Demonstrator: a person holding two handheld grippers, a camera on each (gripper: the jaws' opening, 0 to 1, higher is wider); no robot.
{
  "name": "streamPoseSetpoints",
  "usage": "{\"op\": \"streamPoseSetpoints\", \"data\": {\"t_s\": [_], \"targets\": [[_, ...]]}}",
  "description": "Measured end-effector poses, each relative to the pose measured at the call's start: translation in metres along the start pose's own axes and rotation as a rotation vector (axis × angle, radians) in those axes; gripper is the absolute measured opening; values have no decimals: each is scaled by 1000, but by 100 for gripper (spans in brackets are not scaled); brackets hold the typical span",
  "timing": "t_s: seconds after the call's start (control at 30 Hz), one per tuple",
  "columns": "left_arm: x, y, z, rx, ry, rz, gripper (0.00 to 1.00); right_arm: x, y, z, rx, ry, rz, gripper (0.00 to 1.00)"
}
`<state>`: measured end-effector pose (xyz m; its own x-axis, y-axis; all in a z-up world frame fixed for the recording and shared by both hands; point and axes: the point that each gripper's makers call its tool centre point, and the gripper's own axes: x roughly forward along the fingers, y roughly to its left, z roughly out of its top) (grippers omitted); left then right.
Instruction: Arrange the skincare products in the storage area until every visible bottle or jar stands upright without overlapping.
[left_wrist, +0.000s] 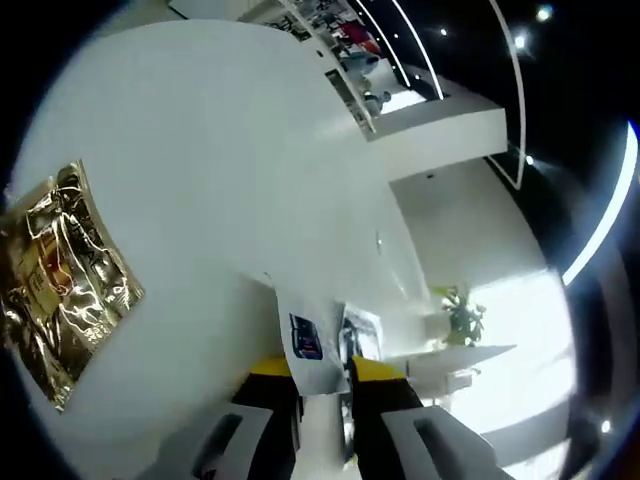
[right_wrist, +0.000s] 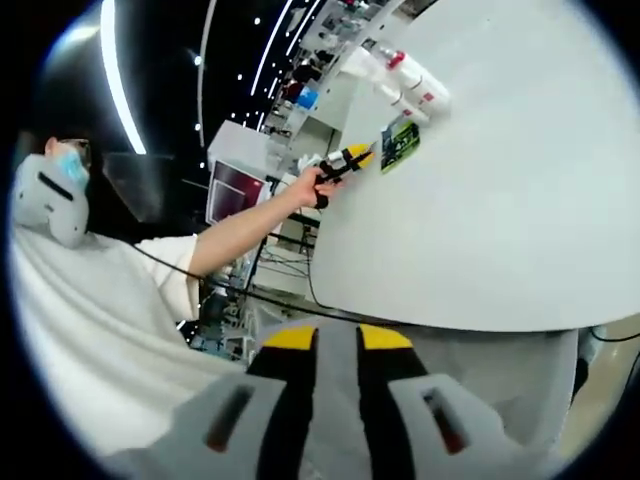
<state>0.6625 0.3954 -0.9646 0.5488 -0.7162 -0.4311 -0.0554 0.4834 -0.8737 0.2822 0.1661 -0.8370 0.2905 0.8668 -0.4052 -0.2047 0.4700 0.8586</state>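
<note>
On the white worktop (left_wrist: 230, 150), a gold foil pouch (left_wrist: 62, 275) lies far left of the left gripper (left_wrist: 325, 375), whose fingers pinch a flat white sachet (left_wrist: 312, 345). The right gripper (right_wrist: 336, 345) fingers are narrow, holding nothing; white bottles (right_wrist: 410, 85) lie across the worktop.

A crinkled gold pouch (left_wrist: 62, 280) lies on the white table (left_wrist: 230, 170); both grippers' black fingers (right_wrist: 290, 375) have yellow tips.

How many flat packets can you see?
2. A shiny gold packet lies on the white table. A small packet sits between the jaws of the left gripper. More may be hidden outside these views.
</note>
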Motion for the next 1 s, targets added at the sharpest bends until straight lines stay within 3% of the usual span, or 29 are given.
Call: {"op": "streamPoseSetpoints", "data": {"t_s": [0.37, 0.53, 0.6, 0.7, 0.8, 0.87, 0.93, 1.0], "targets": [[-10, 4, -1, 9, 9, 33, 21, 4, 4, -3, -9, 4, 13, 17], [-21, 8, -8, 14, 41, 68, 21, 5, 6, -6, -13, 9, 22, 17], [-30, 7, -18, 32, 84, 85, 22, 4, 7, -7, -11, 8, 31, 17], [-40, 4, -17, 39, 75, 96, 29, 5, 5, -9, -15, 16, 33, 17], [-47, 0, -8, 30, 43, 99, 37, 5, 2, -5, -12, 8, 39, 17], [-46, -9, 7, 92, -32, 57, 37, 5, 2, -1, -16, -5, 40, 17], [-42, -20, 24, 85, -118, 18, 37, 4, 2, 1, -14, -15, 38, 17], [-35, -20, 36, 127, -174, 33, 41, 2, 2, 0, -12, -22, 34, 17]]}}
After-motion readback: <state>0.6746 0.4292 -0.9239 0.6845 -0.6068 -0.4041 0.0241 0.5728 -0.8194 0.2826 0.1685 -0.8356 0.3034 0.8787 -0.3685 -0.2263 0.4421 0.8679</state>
